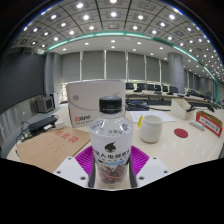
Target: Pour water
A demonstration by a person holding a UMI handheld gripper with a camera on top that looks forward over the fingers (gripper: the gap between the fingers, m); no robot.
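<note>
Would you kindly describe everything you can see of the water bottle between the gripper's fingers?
The water bottle is clear plastic with a white screw cap, ribbed shoulders and a dark purple label printed in white. It stands upright with the cap on, between the pink pads of the gripper, which press its label from both sides. Its base is hidden.

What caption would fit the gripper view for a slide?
Gripper jaws hold an upright capped water bottle, with a white cup beyond on the table.

Bottle (110,145): clear, white cap, purple label. Cup (150,128): white. Pads (146,158): magenta. Table (180,148): seemingly beige.
</note>
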